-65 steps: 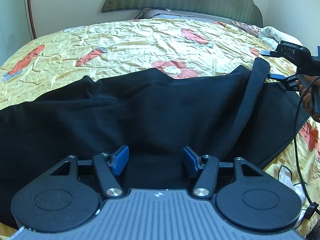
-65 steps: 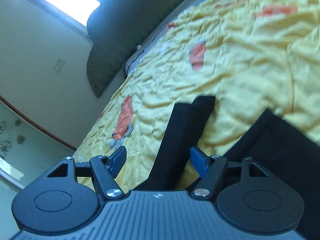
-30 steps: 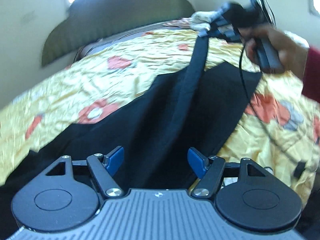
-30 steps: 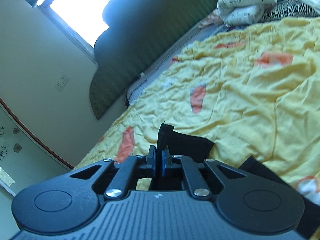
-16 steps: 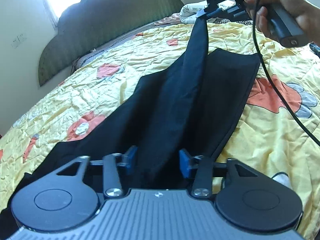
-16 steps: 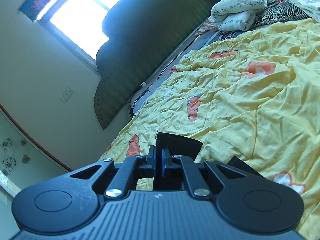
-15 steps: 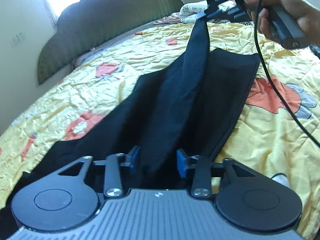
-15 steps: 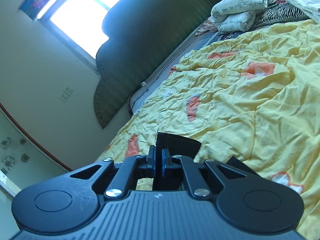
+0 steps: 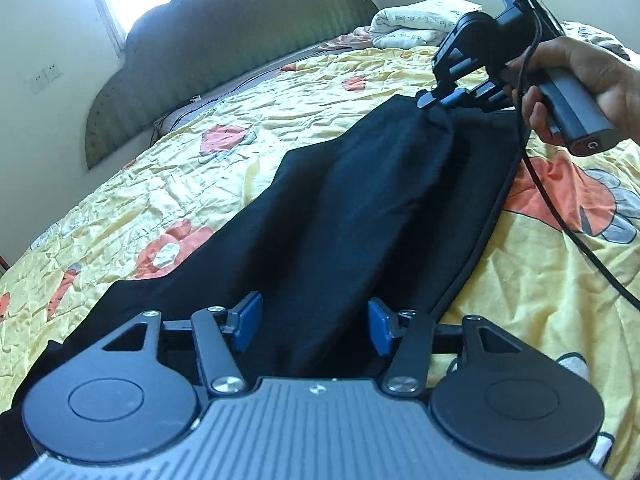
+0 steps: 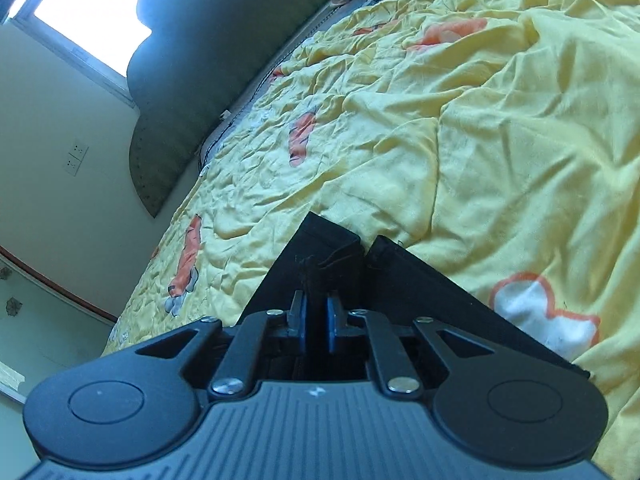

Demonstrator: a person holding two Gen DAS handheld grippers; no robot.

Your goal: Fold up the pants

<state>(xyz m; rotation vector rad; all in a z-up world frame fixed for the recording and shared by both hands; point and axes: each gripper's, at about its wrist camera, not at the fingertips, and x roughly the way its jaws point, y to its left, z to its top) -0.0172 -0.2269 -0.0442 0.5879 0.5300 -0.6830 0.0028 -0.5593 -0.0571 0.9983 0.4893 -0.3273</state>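
Note:
Black pants lie lengthwise on a yellow flowered bedspread, one leg doubled over the other. My left gripper hovers low over the near end. Its blue pads straddle a ridge of the cloth without pressing it, and the jaws are opening. At the far end a hand holds my right gripper, which pinches the hem of the upper leg just above the bed. In the right wrist view the right gripper has black cloth between almost-closed pads, the jaws just starting to part.
A dark green headboard stands against the wall behind the bed. Folded white bedding is piled at the far right. A black cable hangs from the right gripper across the bedspread beside the pants.
The right gripper has come down toward the bed, laying the lifted leg over the other one. The left jaws narrowed around the cloth, then widened again.

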